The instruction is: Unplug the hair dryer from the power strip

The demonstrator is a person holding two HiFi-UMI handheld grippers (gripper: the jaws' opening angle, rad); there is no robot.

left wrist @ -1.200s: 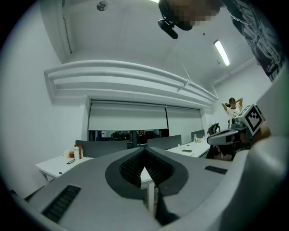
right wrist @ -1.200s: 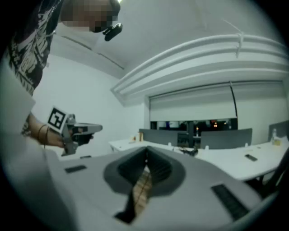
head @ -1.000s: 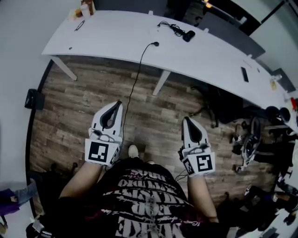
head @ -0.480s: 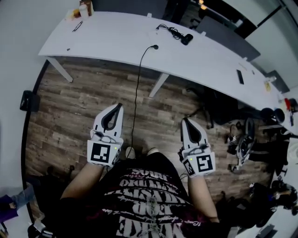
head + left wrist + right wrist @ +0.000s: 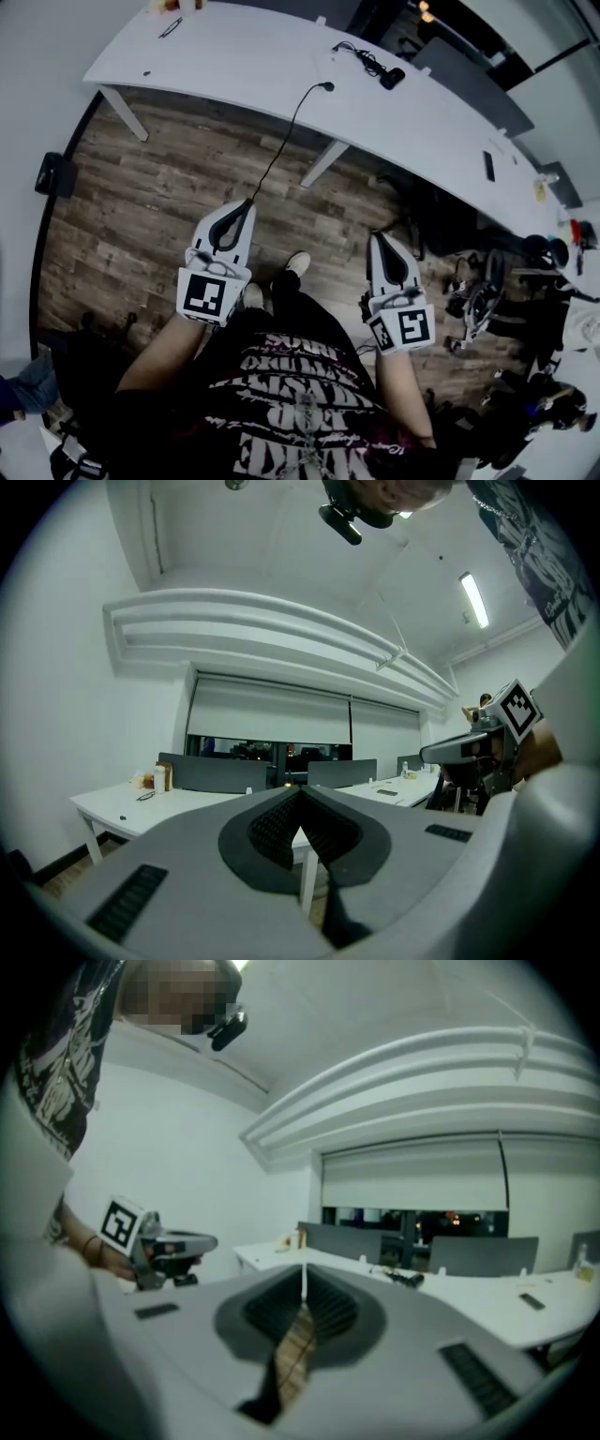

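Note:
A small black hair dryer (image 5: 391, 77) with its coiled cord lies on the far side of the long white table (image 5: 234, 56); it also shows in the right gripper view as a dark hair dryer (image 5: 405, 1279). A thin black cable (image 5: 281, 141) runs from the table top down to the wood floor. I can make out no power strip. My left gripper (image 5: 247, 202) (image 5: 300, 789) and right gripper (image 5: 375, 237) (image 5: 303, 1269) hover over the floor well short of the table, both shut and empty, pointing roughly level at it.
A dark phone (image 5: 489, 166) and a pen-like item (image 5: 171, 28) lie on the table. White table legs (image 5: 323, 161) stand ahead. A black box (image 5: 52, 175) sits by the left wall. Chairs and bags (image 5: 487, 291) crowd the right side. My shoe (image 5: 298, 262) is between the grippers.
The view has shifted as I step toward the table; a shoe has come forward between the grippers. The left gripper has sunk a little and leans right. Both jaws stay shut.

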